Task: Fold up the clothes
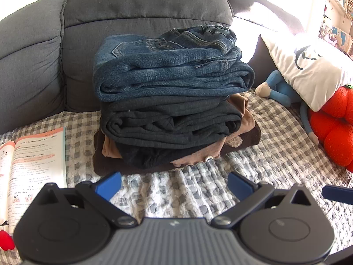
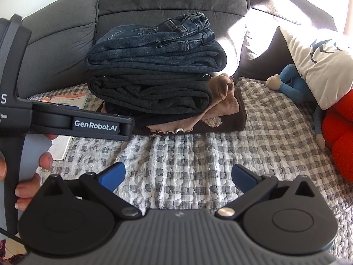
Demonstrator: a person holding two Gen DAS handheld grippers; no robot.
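A stack of folded clothes stands on the checked cover against the sofa back. Blue jeans point(image 1: 172, 66) point(image 2: 158, 46) lie on top, dark trousers point(image 1: 172, 119) point(image 2: 152, 92) under them, a tan garment point(image 1: 196, 156) point(image 2: 222, 97) and a dark brown one point(image 1: 249, 137) point(image 2: 233, 119) at the bottom. My left gripper point(image 1: 174, 184) is open and empty, just in front of the stack. My right gripper point(image 2: 178, 176) is open and empty, a little further back. The left gripper's body point(image 2: 66, 121) shows in the right wrist view at the left.
An open textbook point(image 1: 33, 165) lies left of the stack. A white pillow point(image 1: 308, 70), a blue plush toy point(image 1: 278, 88) and a red plush point(image 1: 335, 132) sit at the right. The grey sofa back point(image 1: 143, 11) is behind. The checked cover point(image 1: 176, 194) lies in front.
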